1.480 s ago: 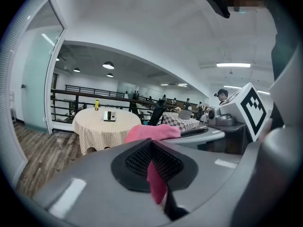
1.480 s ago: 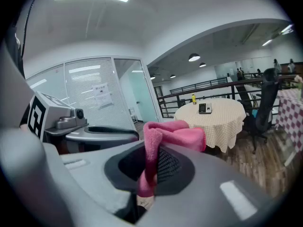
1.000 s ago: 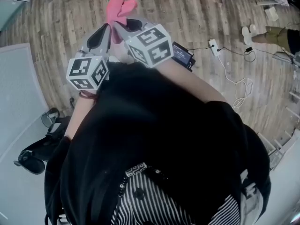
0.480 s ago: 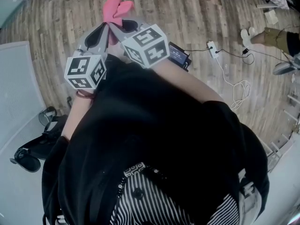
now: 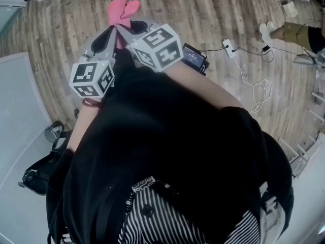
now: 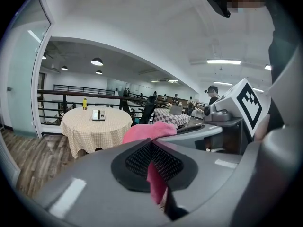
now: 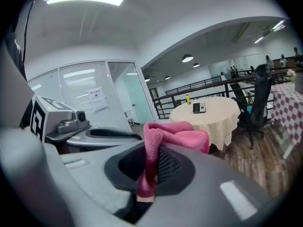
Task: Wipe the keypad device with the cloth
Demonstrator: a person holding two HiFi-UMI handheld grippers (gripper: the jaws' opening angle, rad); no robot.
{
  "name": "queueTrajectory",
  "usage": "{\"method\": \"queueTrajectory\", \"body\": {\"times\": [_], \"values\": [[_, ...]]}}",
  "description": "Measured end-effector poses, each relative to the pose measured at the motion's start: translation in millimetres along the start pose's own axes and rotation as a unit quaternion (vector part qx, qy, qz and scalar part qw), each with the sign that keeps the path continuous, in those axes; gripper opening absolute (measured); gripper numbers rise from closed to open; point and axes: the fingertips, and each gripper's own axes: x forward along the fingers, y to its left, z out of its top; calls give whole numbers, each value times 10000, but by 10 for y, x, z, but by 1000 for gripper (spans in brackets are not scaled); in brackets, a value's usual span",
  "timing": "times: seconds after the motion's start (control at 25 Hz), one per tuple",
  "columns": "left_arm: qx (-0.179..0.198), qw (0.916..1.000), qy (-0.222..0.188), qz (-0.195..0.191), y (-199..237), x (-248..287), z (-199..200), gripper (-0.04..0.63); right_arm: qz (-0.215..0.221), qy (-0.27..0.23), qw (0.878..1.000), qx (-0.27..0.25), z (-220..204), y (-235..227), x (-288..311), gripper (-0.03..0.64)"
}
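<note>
A pink cloth point(image 5: 122, 10) sticks up where my two grippers meet in front of my chest. In the head view my left gripper point(image 5: 112, 33) and my right gripper point(image 5: 126, 31) touch tip to tip. The left gripper point(image 6: 152, 150) has its mesh pads closed on a strip of the pink cloth point(image 6: 144, 131). The right gripper point(image 7: 152, 162) is also closed on the cloth point(image 7: 176, 135), which drapes over its jaw. The keypad device point(image 6: 98, 115) lies far off on a round table with a checked cover point(image 6: 94, 129), and in the right gripper view the device point(image 7: 199, 108) lies on that same table.
A yellow bottle point(image 6: 85, 103) stands beside the device on the table. Chairs and another checked table point(image 6: 170, 117) stand behind, and a railing point(image 7: 208, 86) runs past. On the wooden floor lie a dark box point(image 5: 194, 57), a power strip point(image 5: 227, 49) with cables, and a black bag point(image 5: 43, 169).
Both grippers stay together on the cloth. The cloth and grippers sit slightly higher in the head view, and the floor has shifted a little.
</note>
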Motion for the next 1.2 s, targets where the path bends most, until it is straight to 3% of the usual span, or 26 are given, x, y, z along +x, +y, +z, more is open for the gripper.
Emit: {"method": "queueTrajectory", "body": {"times": [0.2,0.52,1.2], "values": [[-153,9996,52,-238,168,308,68,-3,-163,170,9996,-135,39,-191,104,31],[-59,9986,101,-507,547,730,276,-3,-414,74,9991,-38,347,-554,474,31],[-208,9940,242,-1047,2198,1542,822,-3,-891,290,9955,121,1201,-1093,2038,31]]}}
